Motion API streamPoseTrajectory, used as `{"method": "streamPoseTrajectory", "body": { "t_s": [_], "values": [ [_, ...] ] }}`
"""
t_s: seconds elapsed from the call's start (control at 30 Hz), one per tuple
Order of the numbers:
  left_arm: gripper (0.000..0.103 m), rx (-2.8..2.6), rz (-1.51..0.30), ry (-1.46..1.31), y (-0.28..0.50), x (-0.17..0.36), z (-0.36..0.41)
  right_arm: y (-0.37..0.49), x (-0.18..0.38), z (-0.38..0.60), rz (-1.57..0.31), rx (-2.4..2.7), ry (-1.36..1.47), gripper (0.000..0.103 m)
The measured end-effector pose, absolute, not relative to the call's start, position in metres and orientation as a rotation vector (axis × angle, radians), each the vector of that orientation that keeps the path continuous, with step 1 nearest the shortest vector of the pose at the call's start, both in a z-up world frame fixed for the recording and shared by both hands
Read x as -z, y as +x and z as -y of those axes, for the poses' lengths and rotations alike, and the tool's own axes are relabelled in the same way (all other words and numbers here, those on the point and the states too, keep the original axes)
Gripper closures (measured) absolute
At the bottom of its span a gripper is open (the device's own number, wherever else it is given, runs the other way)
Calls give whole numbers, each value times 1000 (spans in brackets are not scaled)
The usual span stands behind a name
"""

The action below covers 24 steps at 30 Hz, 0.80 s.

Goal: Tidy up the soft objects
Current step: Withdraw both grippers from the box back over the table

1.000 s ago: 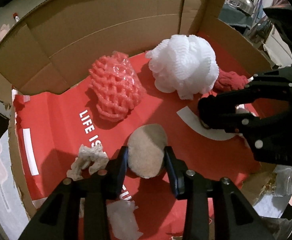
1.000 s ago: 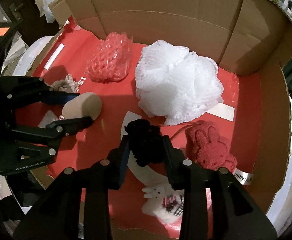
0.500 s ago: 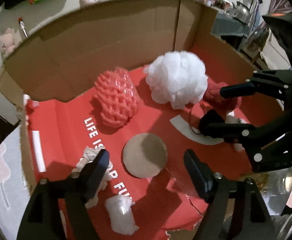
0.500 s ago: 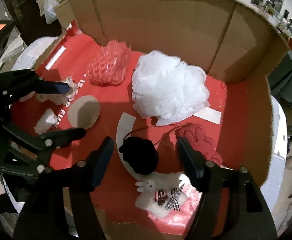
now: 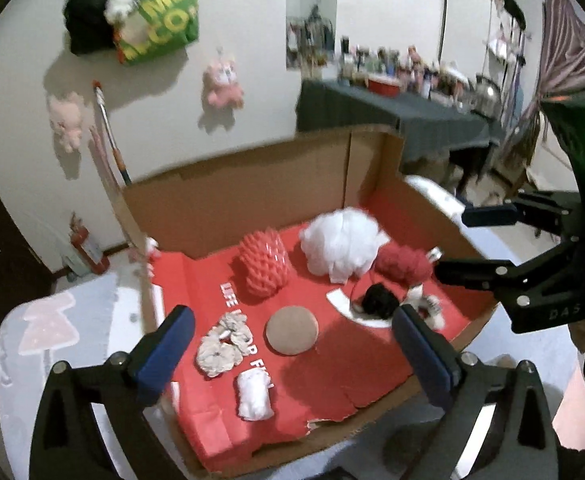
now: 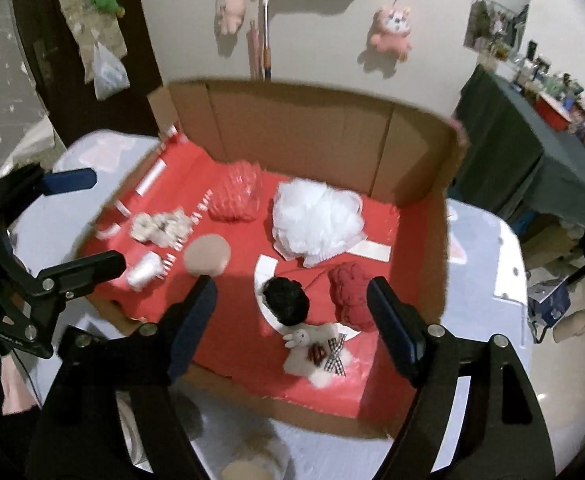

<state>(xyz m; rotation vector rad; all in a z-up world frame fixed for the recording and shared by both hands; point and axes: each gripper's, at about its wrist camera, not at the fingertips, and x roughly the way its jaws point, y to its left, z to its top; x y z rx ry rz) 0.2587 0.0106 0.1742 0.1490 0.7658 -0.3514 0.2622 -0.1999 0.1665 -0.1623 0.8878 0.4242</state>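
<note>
A cardboard box (image 5: 232,200) with a red floor (image 6: 236,332) holds the soft things. The tan round puff (image 5: 291,331) lies flat near the front, free of my left gripper (image 5: 292,314), which hangs above it, jaws opening wide with nothing between them. The black fluffy scrunchie (image 6: 286,300) rests on a white curved print, below my right gripper (image 6: 292,285), whose jaws are also opening and empty. Behind them sit a white mesh pouf (image 6: 316,220), a pink foam net (image 6: 234,198) and a red knitted toy (image 6: 350,294).
A cream scrunchie (image 5: 220,344), a small white roll (image 5: 254,394) and a white bunny plush (image 6: 320,354) also lie in the box. The box stands on a pale table (image 6: 484,264). A dark-clothed table (image 5: 392,120) with clutter stands behind; plush toys hang on the wall.
Both grippers let go, the left of the tan puff and the right of the black scrunchie. They opened wide, rose and drew back from the box.
</note>
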Motion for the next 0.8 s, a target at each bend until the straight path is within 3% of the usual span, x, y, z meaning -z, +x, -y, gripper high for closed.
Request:
{"method": "streamPoseTrajectory", "body": {
  "t_s": [0.23, 0.4, 0.8],
  "values": [
    [0, 353, -634, 100, 203, -209, -19, 203, -204, 204, -744, -417, -149, 22],
    [0, 311, -536, 77, 159, -226, -24, 152, -219, 208, -643, -410, -157, 13],
    [0, 267, -359, 60, 61, -220, -23, 44, -210, 217, -457, -331, -160, 12]
  ]
}}
